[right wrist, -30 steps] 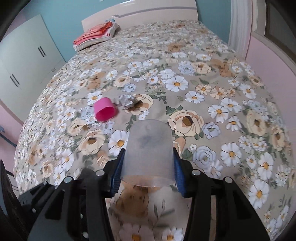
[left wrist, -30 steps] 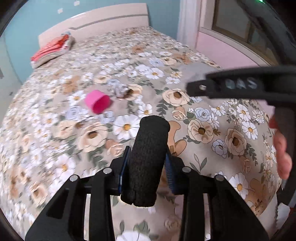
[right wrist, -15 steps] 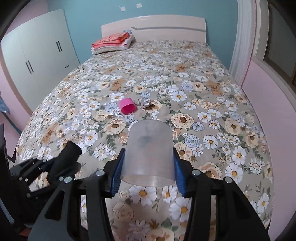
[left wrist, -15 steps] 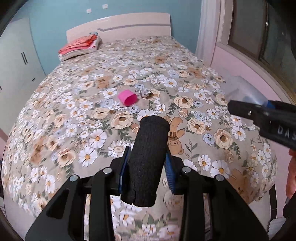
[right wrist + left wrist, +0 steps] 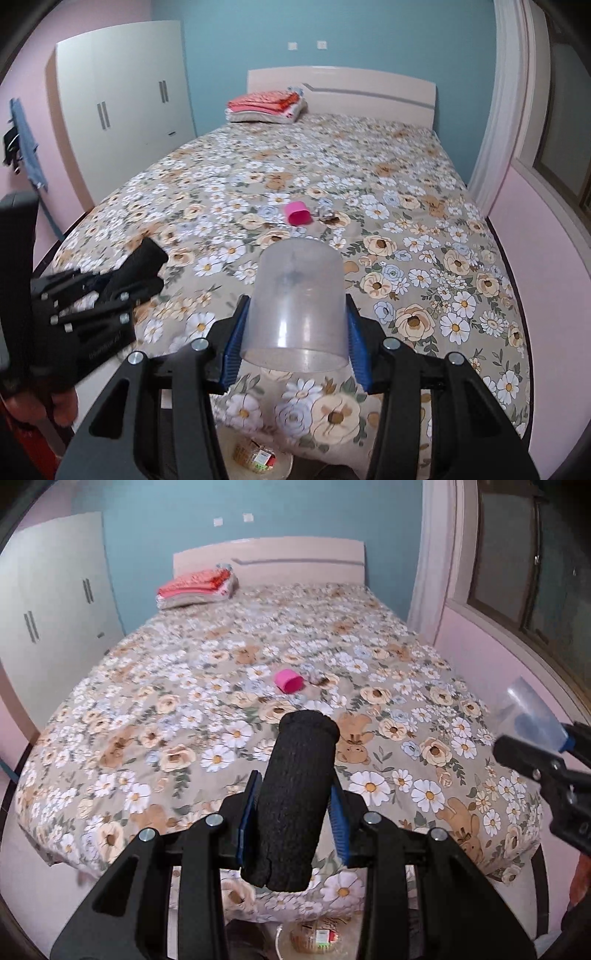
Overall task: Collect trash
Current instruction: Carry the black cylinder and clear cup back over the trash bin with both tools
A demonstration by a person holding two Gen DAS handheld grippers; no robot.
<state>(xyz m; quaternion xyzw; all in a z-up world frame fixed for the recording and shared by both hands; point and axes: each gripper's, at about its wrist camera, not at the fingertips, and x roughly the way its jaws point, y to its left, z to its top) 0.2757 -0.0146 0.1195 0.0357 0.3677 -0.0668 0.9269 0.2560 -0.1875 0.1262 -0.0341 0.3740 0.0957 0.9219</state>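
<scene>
My left gripper is shut on a black foam roll, which stands upright between the blue pads. In the right wrist view that left gripper sits at the left, a hand under it. My right gripper is shut on a clear plastic cup, held bottom up. From the left wrist view the clear cup shows at the right edge. A pink cup lies on its side in the middle of the bed, with a crumpled wrapper beside it. Both grippers hang over the foot of the bed.
The floral bedspread fills most of both views. Folded red clothes lie at the headboard. A white wardrobe stands at the left, a pink wall and window at the right. On the floor below, a white bin holds a food wrapper.
Both grippers have drawn back and up from the middle of the bed to beyond its foot, each with its load. The whole bed and the floor bin have come into view.
</scene>
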